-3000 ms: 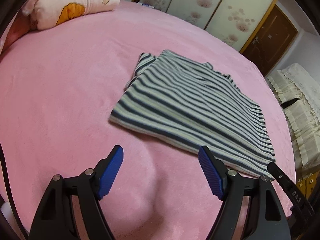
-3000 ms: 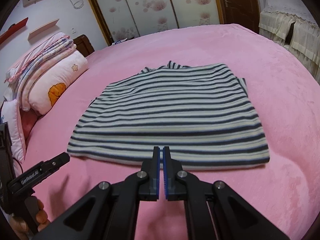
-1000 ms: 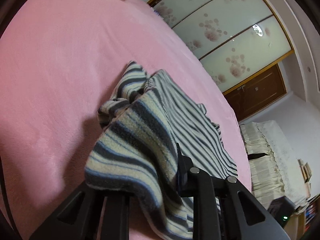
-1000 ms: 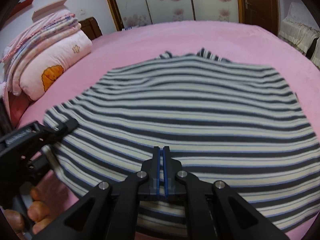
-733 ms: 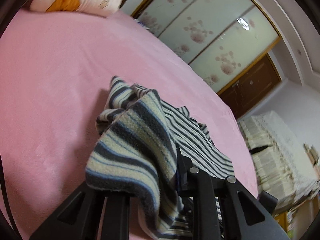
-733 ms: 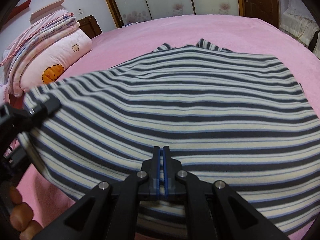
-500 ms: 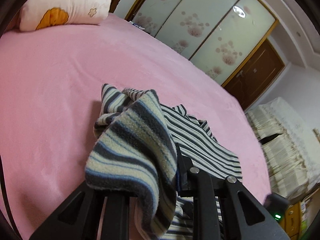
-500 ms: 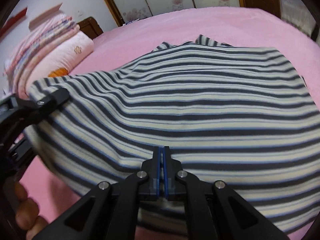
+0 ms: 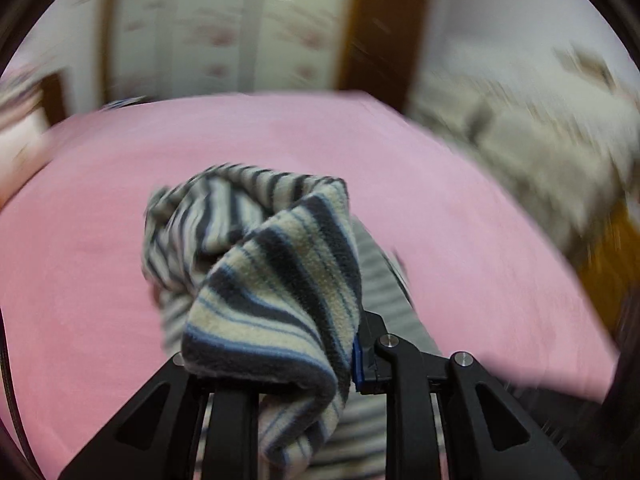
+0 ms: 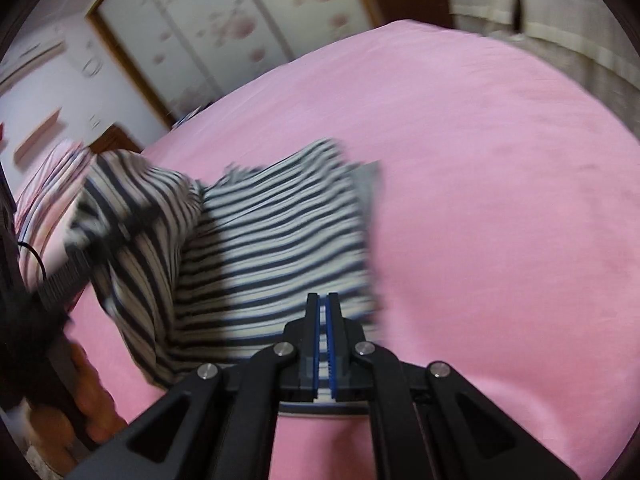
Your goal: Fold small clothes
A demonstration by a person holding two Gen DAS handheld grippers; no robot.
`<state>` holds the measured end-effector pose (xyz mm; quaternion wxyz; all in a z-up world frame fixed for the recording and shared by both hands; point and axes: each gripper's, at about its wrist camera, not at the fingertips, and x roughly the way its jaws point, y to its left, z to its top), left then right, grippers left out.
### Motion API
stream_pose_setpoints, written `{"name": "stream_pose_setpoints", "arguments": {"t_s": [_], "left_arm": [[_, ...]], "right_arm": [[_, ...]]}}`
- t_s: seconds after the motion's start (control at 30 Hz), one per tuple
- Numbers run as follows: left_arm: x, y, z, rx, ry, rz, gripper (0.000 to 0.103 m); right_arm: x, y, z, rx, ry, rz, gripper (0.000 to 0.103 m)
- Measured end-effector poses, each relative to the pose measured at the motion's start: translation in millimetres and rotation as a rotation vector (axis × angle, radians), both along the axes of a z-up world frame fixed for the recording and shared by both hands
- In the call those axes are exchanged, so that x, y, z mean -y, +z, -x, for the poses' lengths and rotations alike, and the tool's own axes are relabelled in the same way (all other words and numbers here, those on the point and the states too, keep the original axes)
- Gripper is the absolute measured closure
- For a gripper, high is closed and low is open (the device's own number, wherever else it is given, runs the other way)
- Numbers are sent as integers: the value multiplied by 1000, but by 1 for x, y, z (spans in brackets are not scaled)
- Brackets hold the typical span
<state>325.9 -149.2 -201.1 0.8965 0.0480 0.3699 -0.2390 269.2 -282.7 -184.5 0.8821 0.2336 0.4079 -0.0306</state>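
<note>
A fleece top (image 10: 276, 240) with grey, cream and navy stripes lies on the pink bed (image 10: 500, 200). In the left wrist view, a thick corner of the striped top (image 9: 276, 280) drapes over one finger, and my left gripper (image 9: 316, 364) is shut on it. The right wrist view shows that left gripper (image 10: 100, 236) blurred at the left, holding the corner raised above the rest of the cloth. My right gripper (image 10: 322, 312) is shut, with its tips over the top near the hem. I see no cloth pinched between its pads.
A person's fingers (image 10: 92, 392) hold the left tool at the lower left. Stacked pink bedding (image 10: 44, 200) lies at the bed's head. Floral sliding doors (image 10: 224, 28) and a brown door (image 9: 384, 28) stand behind, and cream-covered furniture (image 9: 540, 140) is beside the bed.
My left gripper has lifted the corner, rolled, and swung it across over the top. The right gripper has shifted sideways along the hem. Both views are now motion-blurred.
</note>
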Motion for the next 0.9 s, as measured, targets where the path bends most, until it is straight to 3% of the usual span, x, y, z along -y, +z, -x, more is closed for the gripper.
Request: {"name": "stream_pose_setpoints", "arguments": {"t_s": [0.13,0.17,0.23,0.33,0.5,0.63,0.7,0.77,0.9], "left_arm": [[45,-45,33,-36,-164,-234,79],[48,-54,44,-14,-175,-294,73],[45,-56,61,22,-195,-312,65],[33,-53,77,5,-215,-258,55],[0,-38,91,-28,-210,-139,55],[-41,-26,91,-22,-110,-68,54],[-67,-27,84,-25,-24,-63,53],[-90,-32,78,-45,41,-57,53],[-120,-38,64,-105,121,4,53]], "right_arm": [[37,1,19,-5,-69,15,100],[42,-1,22,-8,-76,17,100],[48,-5,26,-18,-80,12,100],[47,-7,28,-24,-62,-11,100],[41,-8,23,-23,-11,-49,100],[28,3,21,10,56,-90,98],[20,11,20,31,91,-120,85],[10,21,20,50,113,-113,61],[-17,37,6,70,165,-2,55]]}}
